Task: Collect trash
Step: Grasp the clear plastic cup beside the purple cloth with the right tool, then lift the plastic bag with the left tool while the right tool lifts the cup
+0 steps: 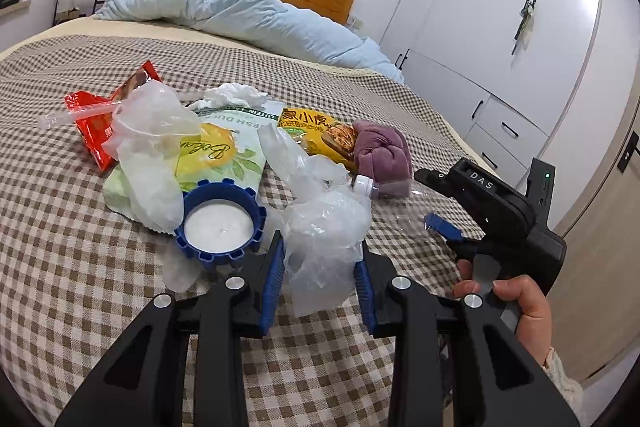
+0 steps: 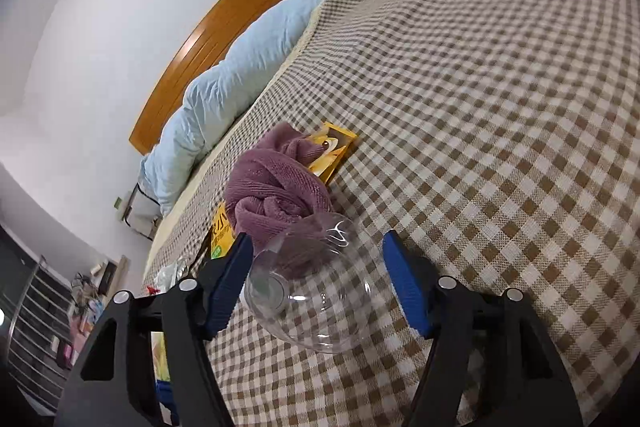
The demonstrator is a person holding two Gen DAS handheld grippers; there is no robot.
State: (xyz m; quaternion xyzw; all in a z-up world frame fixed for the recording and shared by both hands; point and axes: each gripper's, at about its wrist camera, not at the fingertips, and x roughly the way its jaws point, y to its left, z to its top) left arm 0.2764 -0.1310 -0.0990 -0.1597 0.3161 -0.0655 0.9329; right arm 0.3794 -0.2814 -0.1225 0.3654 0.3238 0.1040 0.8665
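Observation:
Trash lies scattered on a checked bedspread (image 1: 80,267). My left gripper (image 1: 320,277) is shut on a crumpled clear plastic bag (image 1: 324,239), its blue pads pressed on both sides. A clear plastic bottle (image 2: 312,291) lies on its side, white cap (image 1: 365,183) toward the pile. My right gripper (image 2: 320,287) straddles it. The left pad touches the bottle and the right pad stands slightly off it. In the left wrist view the right gripper (image 1: 430,201) comes in from the right, held by a hand (image 1: 516,303).
Around the pile lie a blue ribbed lid (image 1: 220,223), a green-yellow packet (image 1: 224,155), a red wrapper (image 1: 92,123) with a straw (image 1: 80,113), white tissue (image 1: 236,95), a yellow snack packet (image 1: 316,131) and a purple cloth (image 2: 272,183). A blue duvet (image 1: 224,7) and white wardrobes (image 1: 500,27) lie beyond.

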